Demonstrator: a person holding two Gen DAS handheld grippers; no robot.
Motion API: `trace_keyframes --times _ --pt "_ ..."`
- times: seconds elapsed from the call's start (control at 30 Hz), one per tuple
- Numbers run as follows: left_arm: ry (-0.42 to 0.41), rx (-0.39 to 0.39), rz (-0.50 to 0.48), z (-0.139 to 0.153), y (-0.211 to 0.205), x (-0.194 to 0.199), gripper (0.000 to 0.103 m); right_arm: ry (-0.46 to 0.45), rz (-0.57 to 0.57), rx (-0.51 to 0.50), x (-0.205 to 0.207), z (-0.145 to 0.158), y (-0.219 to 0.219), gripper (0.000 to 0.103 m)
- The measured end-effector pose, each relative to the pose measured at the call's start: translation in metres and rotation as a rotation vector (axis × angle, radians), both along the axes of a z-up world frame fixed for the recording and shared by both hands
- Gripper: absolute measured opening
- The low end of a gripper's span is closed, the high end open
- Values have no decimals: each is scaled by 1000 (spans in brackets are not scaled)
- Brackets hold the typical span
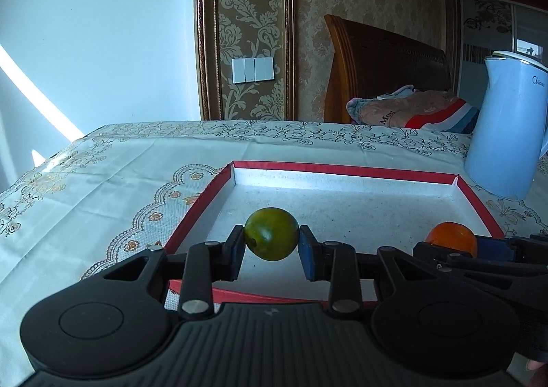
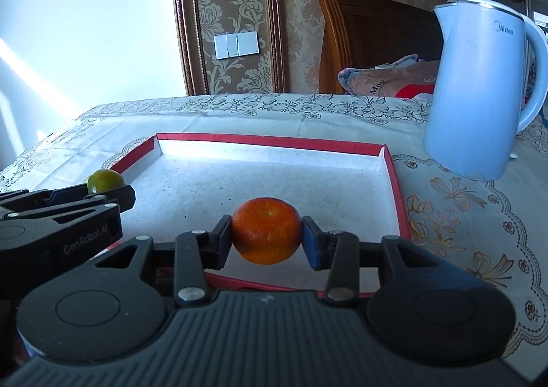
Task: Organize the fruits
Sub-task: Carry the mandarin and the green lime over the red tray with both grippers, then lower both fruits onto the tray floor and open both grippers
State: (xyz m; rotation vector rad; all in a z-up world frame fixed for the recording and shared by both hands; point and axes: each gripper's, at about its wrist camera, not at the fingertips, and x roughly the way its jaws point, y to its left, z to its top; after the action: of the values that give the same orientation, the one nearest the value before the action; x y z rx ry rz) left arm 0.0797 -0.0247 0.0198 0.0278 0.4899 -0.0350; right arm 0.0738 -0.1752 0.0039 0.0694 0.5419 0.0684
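Note:
My left gripper (image 1: 271, 235) is shut on a green round fruit (image 1: 271, 233), held above the near part of a shallow red-rimmed tray (image 1: 342, 170) with a white floor. My right gripper (image 2: 267, 232) is shut on an orange fruit (image 2: 267, 231) over the same tray (image 2: 270, 138). In the left wrist view the orange fruit (image 1: 452, 237) shows at the right between the other gripper's pads. Seen from the right wrist, the green fruit (image 2: 104, 180) sits at the left in the left gripper. The tray floor holds no fruit.
A pale blue electric kettle (image 2: 479, 92) stands on the tablecloth just beyond the tray's far right corner. The table (image 1: 102, 161) carries a cream floral cloth. Behind it are a wooden headboard (image 1: 387, 68), folded bedding and a wall with light switches.

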Motion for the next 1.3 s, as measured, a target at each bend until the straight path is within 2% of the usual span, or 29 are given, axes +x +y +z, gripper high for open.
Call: trace_keyframes --times 0.13,0.63,0.87,1.3 --pt "52 -39 -11 -7 3 20 33 27 -21 6 14 -6 -4 40" --pt "126 -7 -55 -32 -7 43 33 77 -45 3 33 -26 -4 40" --pt "107 53 -64 -36 -16 37 33 57 -43 -58 29 -29 5 41" --pt "100 55 -67 -37 -15 33 36 53 -47 -82 26 -31 8 42"
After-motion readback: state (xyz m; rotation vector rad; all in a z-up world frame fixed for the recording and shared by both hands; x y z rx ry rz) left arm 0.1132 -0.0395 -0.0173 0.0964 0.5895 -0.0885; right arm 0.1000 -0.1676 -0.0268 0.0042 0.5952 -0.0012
